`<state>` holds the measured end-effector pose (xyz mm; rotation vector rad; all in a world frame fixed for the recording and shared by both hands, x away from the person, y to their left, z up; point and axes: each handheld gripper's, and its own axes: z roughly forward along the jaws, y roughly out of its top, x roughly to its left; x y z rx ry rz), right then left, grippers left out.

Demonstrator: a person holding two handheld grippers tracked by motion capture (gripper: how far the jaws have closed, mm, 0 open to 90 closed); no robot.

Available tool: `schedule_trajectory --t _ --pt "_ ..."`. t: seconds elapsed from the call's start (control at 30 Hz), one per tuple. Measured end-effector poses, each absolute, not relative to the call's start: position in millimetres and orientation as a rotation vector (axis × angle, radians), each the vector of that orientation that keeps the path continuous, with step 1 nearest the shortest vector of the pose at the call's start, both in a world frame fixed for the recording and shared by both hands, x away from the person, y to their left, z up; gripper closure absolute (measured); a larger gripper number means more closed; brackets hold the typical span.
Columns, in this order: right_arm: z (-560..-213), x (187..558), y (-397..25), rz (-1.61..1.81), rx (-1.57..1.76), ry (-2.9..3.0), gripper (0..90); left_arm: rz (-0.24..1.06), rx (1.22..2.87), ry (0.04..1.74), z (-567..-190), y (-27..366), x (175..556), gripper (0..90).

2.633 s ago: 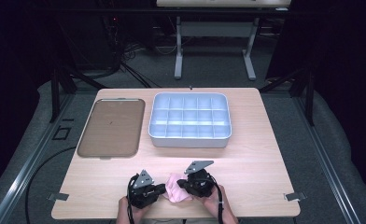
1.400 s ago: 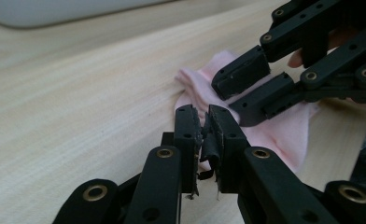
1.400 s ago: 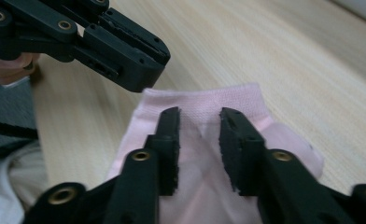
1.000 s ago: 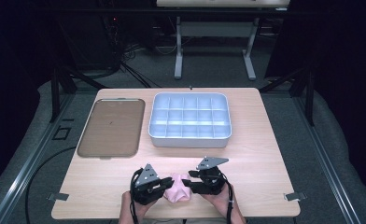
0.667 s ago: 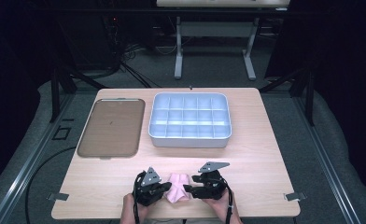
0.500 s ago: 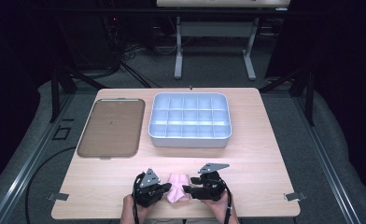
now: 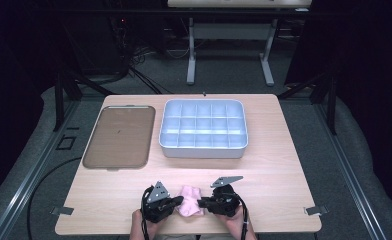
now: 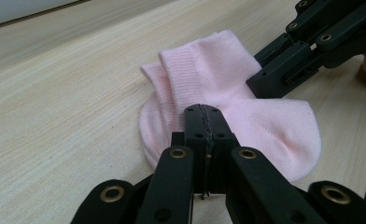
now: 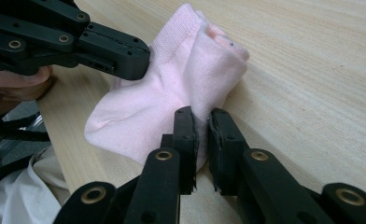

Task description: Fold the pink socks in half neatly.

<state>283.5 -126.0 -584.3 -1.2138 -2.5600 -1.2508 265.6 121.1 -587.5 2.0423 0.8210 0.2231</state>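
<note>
At the left of the pale, fine-grained wooden table [image 7: 284,165], a flat brown rectangular tray with rounded corners and a thin metal rim [image 7: 118,136] is seen, lying smooth and bare. Just beside it, to its right, a light grey plastic organiser box divided into a grid of small square compartments [image 7: 203,127] is set; its walls look glossy and its corners rounded.

Near the front edge of the table, the left gripper [image 7: 170,203] is held low, a matte black linkage of bars joined by brass-coloured rivets, topped by a grey three-cornered plate. In the left gripper view its jaws are pressed together, and a fold at the near edge of the soft pink knitted sock [image 8: 228,102] is pinched between them. The sock [image 7: 190,206] is found on the table between the two grippers, crumpled and partly doubled over; a ribbed cuff and a stitched toe seam are visible in the left gripper view, and the fabric looks fine and slightly fuzzy.

To the right of the sock, the right gripper [image 7: 204,204] is held at table level, of the same black jointed build. In the right gripper view its jaws are nearly closed, and a bunched edge of the sock [image 9: 172,93] is clamped in the narrow gap between them, the cloth rising in a soft peak.
</note>
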Motion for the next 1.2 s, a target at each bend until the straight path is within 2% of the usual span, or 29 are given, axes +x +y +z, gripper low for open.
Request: schedule_trajectory --t 0.37,1.2 --pt "-584.5 280.3 -126.0 -1.299 -1.219 -2.563 84.9 0.233 2.041 0.819 -588.0 121.8 265.5 89.8" --pt "-557.3 278.5 -113.7 -1.401 -1.13 -2.547 84.4 0.227 2.027 0.839 -588.5 121.8 266.3 89.8"
